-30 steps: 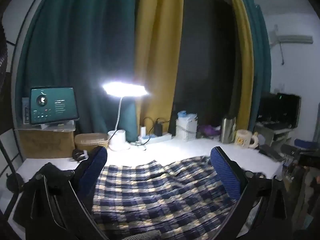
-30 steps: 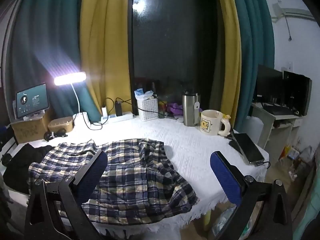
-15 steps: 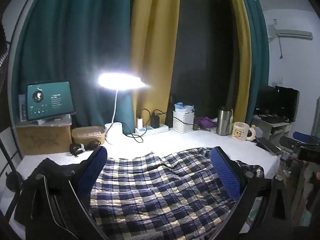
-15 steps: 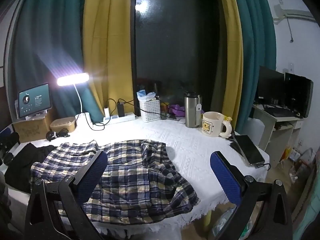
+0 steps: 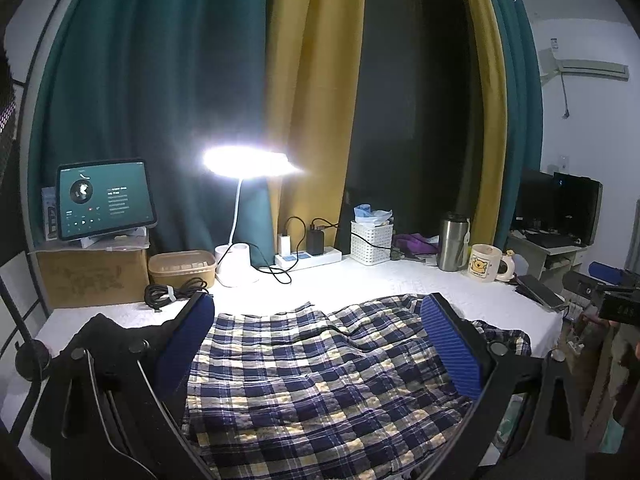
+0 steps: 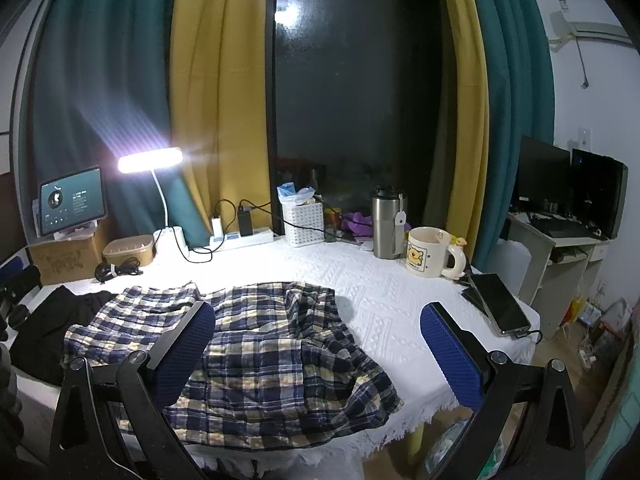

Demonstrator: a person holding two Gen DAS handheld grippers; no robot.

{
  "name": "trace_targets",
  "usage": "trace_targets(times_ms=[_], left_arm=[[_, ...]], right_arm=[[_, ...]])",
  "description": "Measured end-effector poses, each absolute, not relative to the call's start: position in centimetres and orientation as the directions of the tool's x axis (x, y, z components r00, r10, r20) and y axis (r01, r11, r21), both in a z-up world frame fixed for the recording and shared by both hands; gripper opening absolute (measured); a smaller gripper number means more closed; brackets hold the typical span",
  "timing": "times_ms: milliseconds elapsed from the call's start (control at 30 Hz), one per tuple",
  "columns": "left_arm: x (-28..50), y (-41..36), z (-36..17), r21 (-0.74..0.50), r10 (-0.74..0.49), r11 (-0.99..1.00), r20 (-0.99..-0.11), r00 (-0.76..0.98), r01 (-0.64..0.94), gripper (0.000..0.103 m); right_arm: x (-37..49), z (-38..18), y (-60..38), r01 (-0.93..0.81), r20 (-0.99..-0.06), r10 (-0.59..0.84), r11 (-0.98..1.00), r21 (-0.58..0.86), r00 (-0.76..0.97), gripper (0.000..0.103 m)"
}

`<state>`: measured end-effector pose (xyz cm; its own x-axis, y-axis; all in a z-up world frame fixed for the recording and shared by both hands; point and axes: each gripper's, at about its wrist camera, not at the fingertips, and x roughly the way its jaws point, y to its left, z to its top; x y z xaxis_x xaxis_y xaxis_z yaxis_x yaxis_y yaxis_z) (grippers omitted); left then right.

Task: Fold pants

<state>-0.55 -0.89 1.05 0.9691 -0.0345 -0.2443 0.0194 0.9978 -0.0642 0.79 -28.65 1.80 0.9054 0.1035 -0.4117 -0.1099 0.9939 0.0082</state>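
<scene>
Both tools open above unfolded plaid pants, with clutter close by

The pants lie rumpled on the white table, their near right edge drooping over the table's near rim. The left tool and right tool both hover over the cloth with jaws spread wide, gripping nothing. A grab at that hanging edge risks dragging the whole garment off the table. A pinch at the left side may catch the black garment touching the pants. A wide fold to the right could sweep the phone or the mug.
</scene>
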Motion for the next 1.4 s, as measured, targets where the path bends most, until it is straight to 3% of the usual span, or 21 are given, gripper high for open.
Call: trace_targets(times_ms=[1400], left_arm=[[-0.94, -1.17, 1.19, -0.051, -0.016, 0.999, -0.258, 0.966, 0.002, 0.102]], right_arm=[[0.54, 1.61, -28.59, -0.112, -0.409, 0.106, 0.994, 0.008, 0.906, 0.103]])
